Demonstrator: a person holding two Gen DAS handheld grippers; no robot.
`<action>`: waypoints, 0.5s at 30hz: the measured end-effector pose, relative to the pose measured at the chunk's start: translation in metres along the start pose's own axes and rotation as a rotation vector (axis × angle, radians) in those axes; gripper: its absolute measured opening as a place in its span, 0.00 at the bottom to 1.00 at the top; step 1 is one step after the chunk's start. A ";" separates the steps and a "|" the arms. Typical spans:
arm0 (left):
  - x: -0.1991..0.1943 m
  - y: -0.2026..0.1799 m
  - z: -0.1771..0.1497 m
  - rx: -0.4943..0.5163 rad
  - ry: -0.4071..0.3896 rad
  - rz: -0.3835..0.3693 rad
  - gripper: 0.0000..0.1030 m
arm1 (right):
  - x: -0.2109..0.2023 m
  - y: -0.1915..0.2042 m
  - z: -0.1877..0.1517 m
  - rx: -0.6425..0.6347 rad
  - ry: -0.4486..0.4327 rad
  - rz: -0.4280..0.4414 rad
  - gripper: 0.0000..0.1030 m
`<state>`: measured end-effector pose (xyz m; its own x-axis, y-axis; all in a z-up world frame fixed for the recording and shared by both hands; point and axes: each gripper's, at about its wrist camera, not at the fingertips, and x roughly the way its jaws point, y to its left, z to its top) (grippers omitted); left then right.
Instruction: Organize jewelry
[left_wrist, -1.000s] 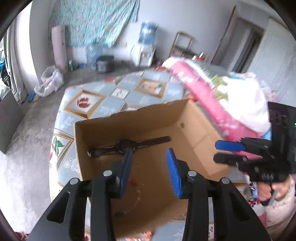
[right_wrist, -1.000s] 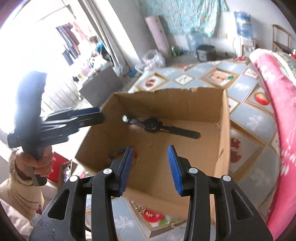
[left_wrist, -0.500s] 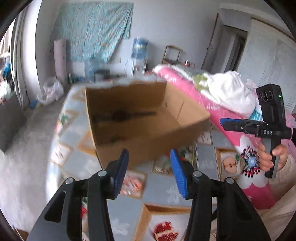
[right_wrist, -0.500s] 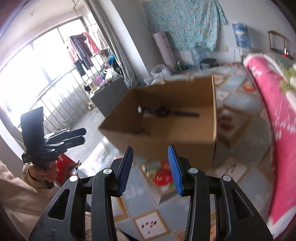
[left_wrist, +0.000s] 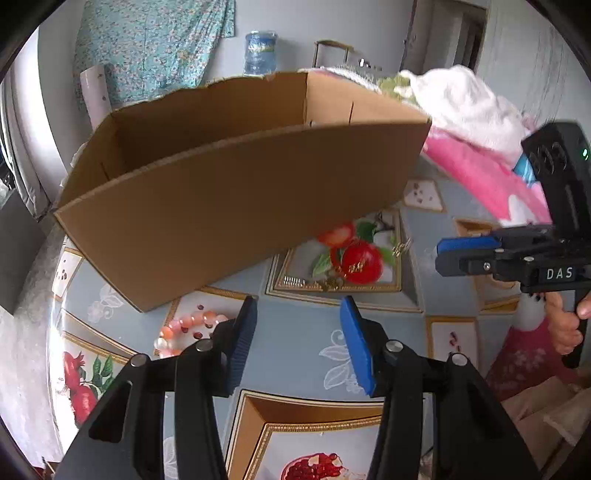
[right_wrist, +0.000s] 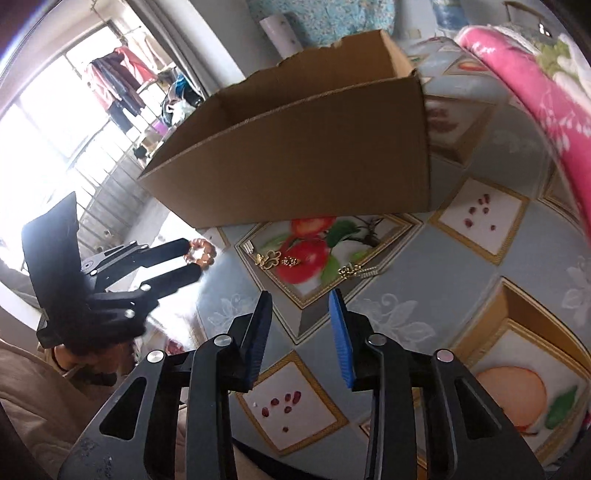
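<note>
**Both grippers empty over patterned cloth; jewelry lies loose in front of the cardboard box**

The landmark is the cardboard box (left_wrist: 236, 192), standing open-topped on the patterned cloth (left_wrist: 306, 332). Its interior floor is hidden from both wrist views.

Left of the box's near corner, a pink bead bracelet (left_wrist: 184, 328) lies on the cloth. In the right wrist view the same bracelet (right_wrist: 201, 253) appears just beyond the tips of the left gripper (right_wrist: 184, 258), whether touching cannot be told. The left gripper (left_wrist: 297, 339) is released, its blue pads apart with nothing between them, and sits low in front of the box's long near wall.

In front of the box's right half, on the red fruit print, lie small gold pieces (left_wrist: 332, 282). The right wrist view resolves them as a gold flower-shaped piece (right_wrist: 267, 259), a small gold piece (right_wrist: 291, 261) just beside it, and a gold clasp-like piece (right_wrist: 356, 271) further right. All rest on the cloth, outside the box.

The right gripper (right_wrist: 301, 325) is released, its jaws parted and empty, near the gold pieces. From the left wrist view it (left_wrist: 447, 254) sits right of the box, its opening not readable at that angle. Right of the box lies a pink blanket (left_wrist: 480, 177).
</note>
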<state>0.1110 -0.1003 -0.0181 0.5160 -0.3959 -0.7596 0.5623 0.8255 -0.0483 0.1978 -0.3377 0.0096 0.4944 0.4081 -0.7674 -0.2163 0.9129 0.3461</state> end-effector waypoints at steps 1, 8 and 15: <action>0.002 -0.001 -0.001 0.009 0.001 0.007 0.44 | 0.002 0.001 0.000 -0.010 0.001 -0.031 0.30; 0.012 -0.003 -0.003 0.043 0.011 0.024 0.44 | 0.021 -0.008 0.000 -0.011 0.009 -0.147 0.31; 0.023 -0.009 -0.001 0.089 0.010 0.026 0.44 | 0.023 0.003 0.002 -0.076 -0.023 -0.214 0.30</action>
<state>0.1169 -0.1158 -0.0356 0.5248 -0.3706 -0.7663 0.6045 0.7961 0.0290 0.2102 -0.3257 -0.0057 0.5548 0.2055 -0.8062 -0.1669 0.9768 0.1341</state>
